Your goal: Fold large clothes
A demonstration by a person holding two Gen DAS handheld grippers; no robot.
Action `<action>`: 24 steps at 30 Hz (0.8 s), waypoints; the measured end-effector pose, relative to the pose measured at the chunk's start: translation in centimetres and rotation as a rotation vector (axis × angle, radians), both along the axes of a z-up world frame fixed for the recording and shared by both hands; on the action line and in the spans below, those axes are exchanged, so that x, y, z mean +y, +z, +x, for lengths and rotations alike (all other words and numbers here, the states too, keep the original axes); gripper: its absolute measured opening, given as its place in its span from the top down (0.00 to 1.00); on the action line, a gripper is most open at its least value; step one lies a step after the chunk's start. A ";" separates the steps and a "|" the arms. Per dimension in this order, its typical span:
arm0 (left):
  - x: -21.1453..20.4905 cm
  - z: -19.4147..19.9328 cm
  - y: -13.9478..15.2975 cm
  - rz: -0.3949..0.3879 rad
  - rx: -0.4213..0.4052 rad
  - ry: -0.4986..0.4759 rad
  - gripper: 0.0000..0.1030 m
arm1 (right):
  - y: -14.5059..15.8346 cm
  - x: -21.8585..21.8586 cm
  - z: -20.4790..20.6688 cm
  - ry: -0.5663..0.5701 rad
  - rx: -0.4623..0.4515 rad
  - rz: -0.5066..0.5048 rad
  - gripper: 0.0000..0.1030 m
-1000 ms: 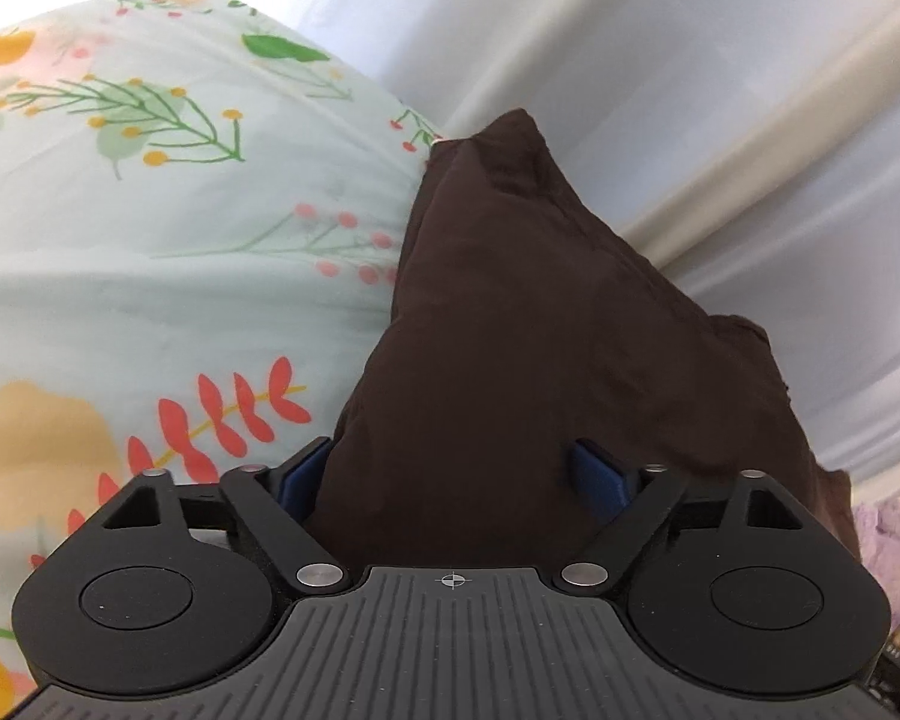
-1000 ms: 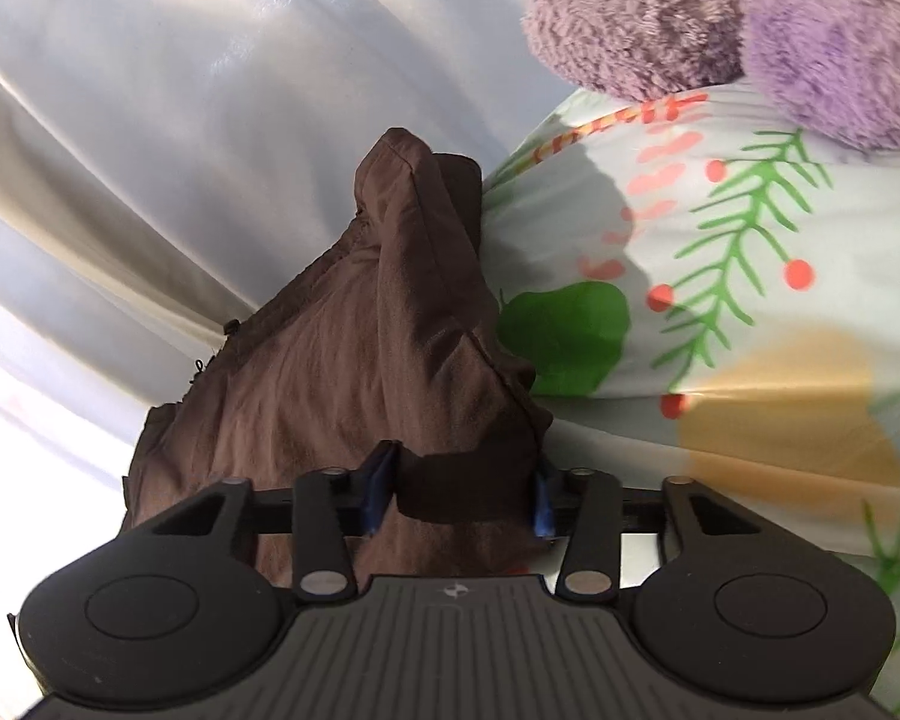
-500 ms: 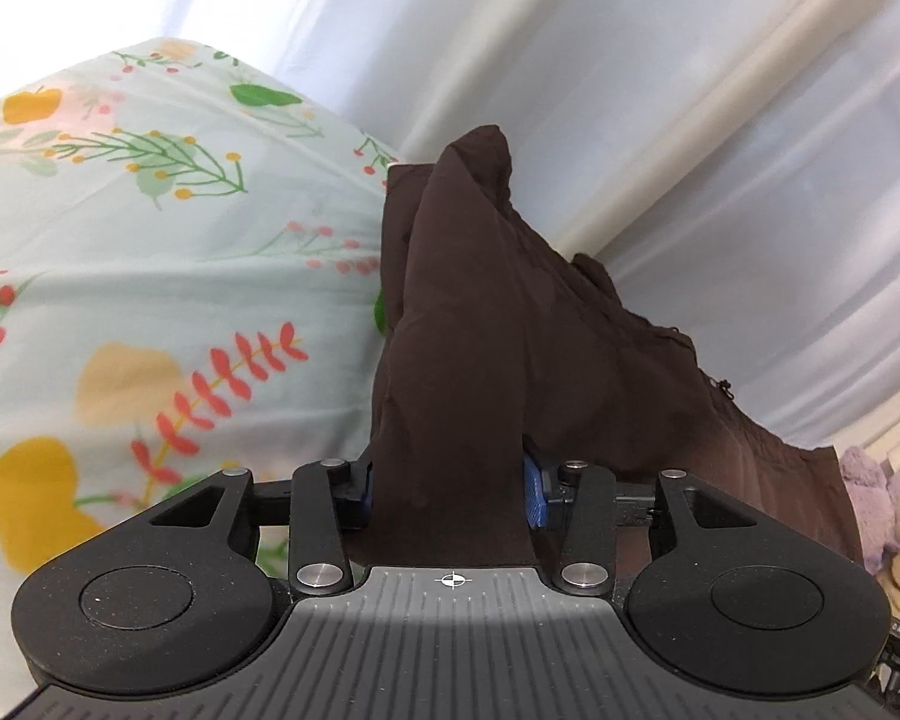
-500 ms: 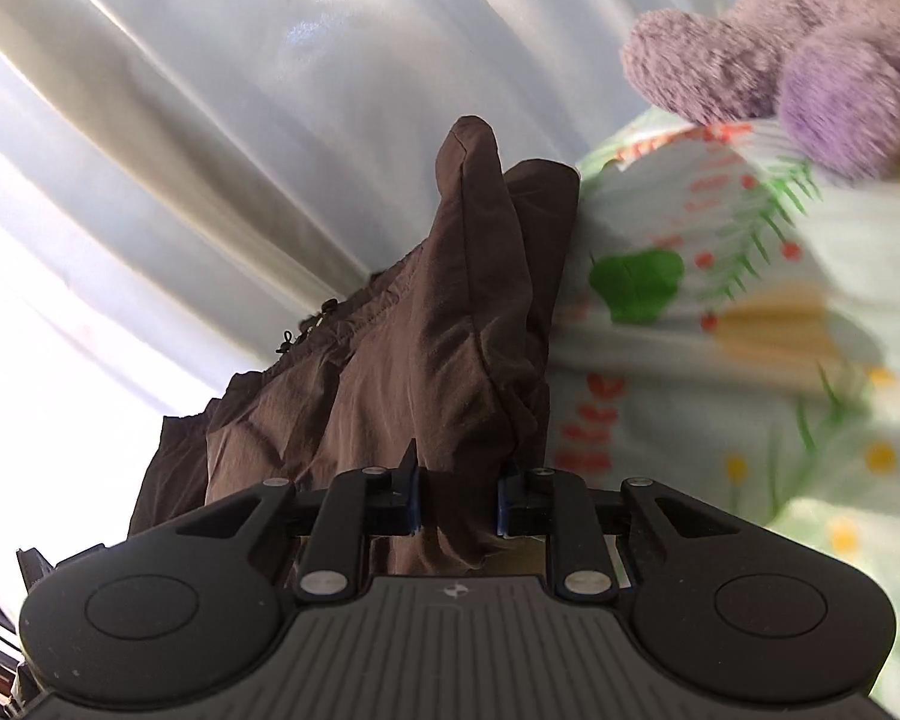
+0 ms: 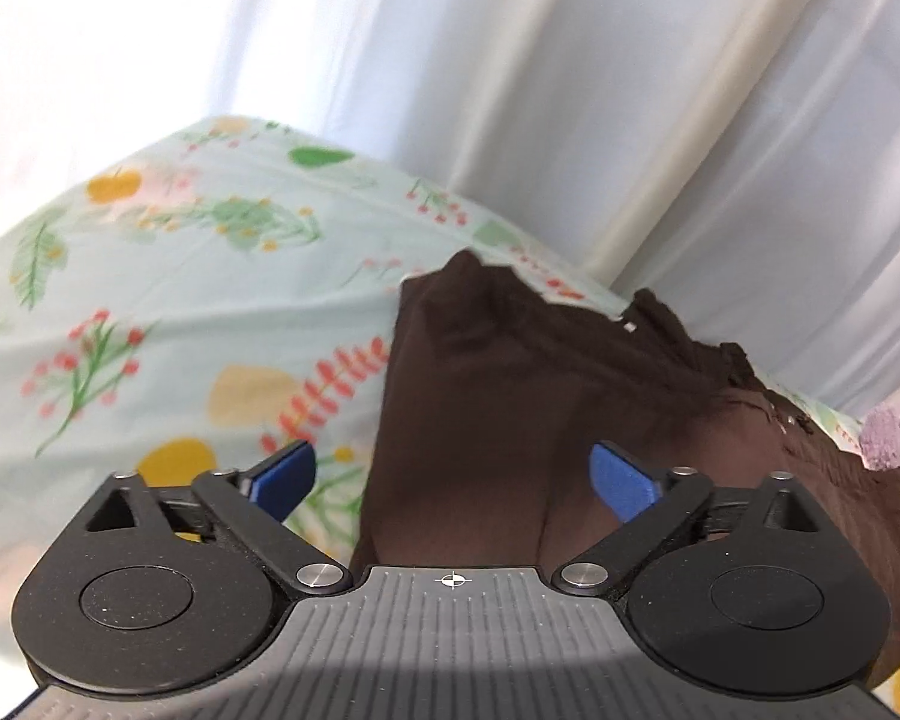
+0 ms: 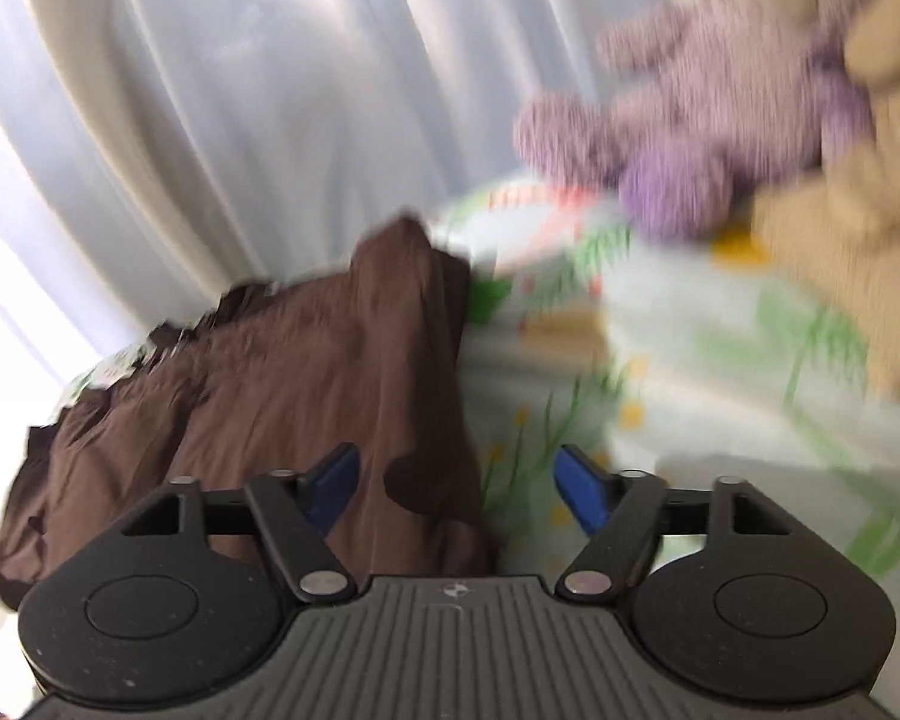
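A pale floral bedsheet (image 5: 168,324) printed with leaves, berries and yellow fruit spreads across the near ground. White curtains (image 5: 510,90) hang in folds at the far side. A purple plush toy (image 6: 708,120) sits far right on the sheet, a tan plush toy (image 6: 858,228) just beside it.

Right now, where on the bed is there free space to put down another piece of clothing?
Bare floral sheet lies left of the brown garment, between it and the white curtain. A narrower strip of sheet runs between the garment's right edge and the purple plush toy. That toy corner, with a tan plush, is crowded.
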State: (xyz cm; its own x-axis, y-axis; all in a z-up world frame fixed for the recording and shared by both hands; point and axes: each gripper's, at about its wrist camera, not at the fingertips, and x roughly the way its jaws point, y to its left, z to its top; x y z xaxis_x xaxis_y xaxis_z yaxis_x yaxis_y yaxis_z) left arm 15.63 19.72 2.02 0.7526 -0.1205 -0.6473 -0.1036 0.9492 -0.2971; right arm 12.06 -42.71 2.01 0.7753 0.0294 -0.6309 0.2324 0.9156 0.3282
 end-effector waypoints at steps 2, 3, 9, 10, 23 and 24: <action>-1.7 3.3 -0.2 0.076 -0.018 -0.046 0.01 | 0.3 0.1 2.6 -0.005 -0.027 -0.054 0.23; -2.4 4.8 -0.2 0.099 -0.019 -0.059 0.01 | 0.2 0.1 4.3 -0.001 -0.019 -0.068 0.23; -3.8 11.5 -2.5 0.116 0.003 -0.049 0.35 | -1.3 2.2 12.9 0.060 0.027 -0.168 0.65; -3.7 11.8 -2.9 0.124 0.007 -0.025 0.43 | -1.3 2.5 13.7 0.074 0.033 -0.180 0.69; -1.6 9.3 2.8 0.058 -0.186 -0.008 0.99 | 6.8 5.9 10.3 0.048 -0.251 -0.303 0.93; -1.5 9.6 3.5 0.072 -0.205 -0.012 0.98 | 7.3 5.9 10.5 0.050 -0.266 -0.299 0.93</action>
State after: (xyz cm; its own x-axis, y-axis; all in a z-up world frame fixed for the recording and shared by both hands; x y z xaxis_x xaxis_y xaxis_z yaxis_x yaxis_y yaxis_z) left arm 25.26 18.27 5.50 0.8681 -0.0893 -0.4882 -0.0365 0.9695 -0.2423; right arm 22.56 -36.85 9.31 0.9149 -0.0837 -0.3950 0.1284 0.9878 0.0881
